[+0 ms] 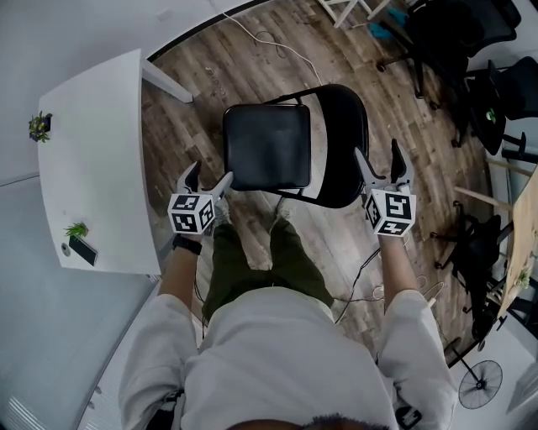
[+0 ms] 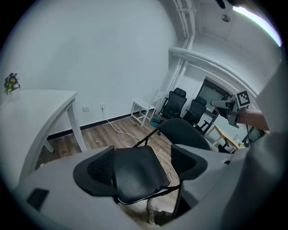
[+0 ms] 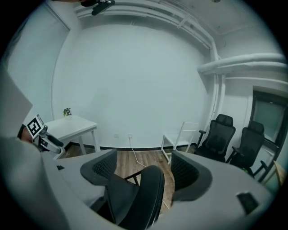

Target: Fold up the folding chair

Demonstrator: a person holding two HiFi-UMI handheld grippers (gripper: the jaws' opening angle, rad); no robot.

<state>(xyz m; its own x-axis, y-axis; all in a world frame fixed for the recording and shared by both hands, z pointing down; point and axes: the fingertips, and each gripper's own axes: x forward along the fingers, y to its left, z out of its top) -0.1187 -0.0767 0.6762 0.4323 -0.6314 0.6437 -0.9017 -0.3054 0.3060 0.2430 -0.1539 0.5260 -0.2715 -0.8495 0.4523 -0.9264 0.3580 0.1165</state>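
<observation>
A black folding chair (image 1: 267, 144) stands unfolded on the wood floor in front of me, seat flat, its rounded backrest (image 1: 343, 143) to the right. My left gripper (image 1: 208, 183) hovers open at the seat's near left corner, and the seat (image 2: 135, 173) shows between its jaws. Beside the backrest's near right edge, my right gripper (image 1: 382, 166) is open, with the backrest (image 3: 146, 197) seen edge-on between its jaws. Neither gripper holds anything.
A white table (image 1: 97, 164) with two small plants and a phone stands close on the left. Black office chairs (image 1: 458, 38) crowd the right side, with a white stool (image 1: 345, 8) beyond. A cable (image 1: 277, 44) trails over the floor behind the chair. A fan (image 1: 481, 384) is at lower right.
</observation>
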